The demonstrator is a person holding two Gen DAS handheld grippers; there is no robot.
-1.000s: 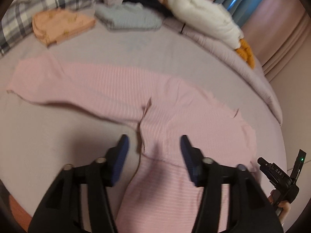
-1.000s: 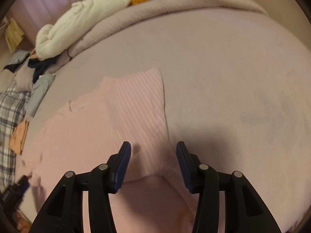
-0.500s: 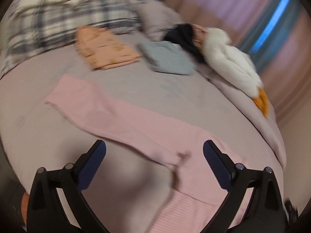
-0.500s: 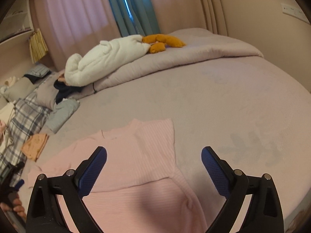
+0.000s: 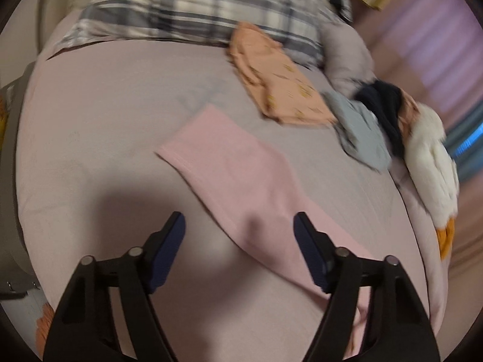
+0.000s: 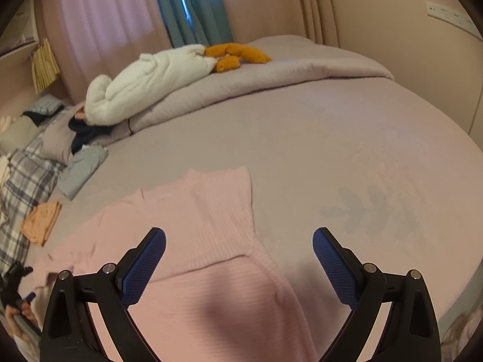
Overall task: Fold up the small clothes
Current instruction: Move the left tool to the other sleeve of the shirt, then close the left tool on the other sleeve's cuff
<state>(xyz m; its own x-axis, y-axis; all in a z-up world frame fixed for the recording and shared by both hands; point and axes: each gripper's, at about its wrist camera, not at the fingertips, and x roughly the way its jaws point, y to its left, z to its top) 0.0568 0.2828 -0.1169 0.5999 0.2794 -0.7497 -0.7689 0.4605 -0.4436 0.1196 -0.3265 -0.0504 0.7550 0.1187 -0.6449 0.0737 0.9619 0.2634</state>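
A pink ribbed long-sleeved top point(image 6: 193, 220) lies flat on the lilac bed sheet point(image 6: 347, 150); its right sleeve is folded over the body. In the left wrist view its other sleeve point(image 5: 238, 181) stretches out toward the pillows. My left gripper point(image 5: 240, 235) is open and empty, just above that sleeve near its lower edge. My right gripper point(image 6: 238, 256) is wide open and empty, above the folded body of the top.
A folded orange garment point(image 5: 277, 87), a folded grey one point(image 5: 359, 132) and a dark garment point(image 5: 386, 111) lie by the plaid pillow point(image 5: 193, 9). A white fleece point(image 6: 145, 84) and an orange plush point(image 6: 238, 54) rest on the rolled duvet point(image 6: 286, 66).
Both grippers opened and let go of the top. The left gripper swung left along the outstretched sleeve; the right gripper lifted and tilted up from the folded part.
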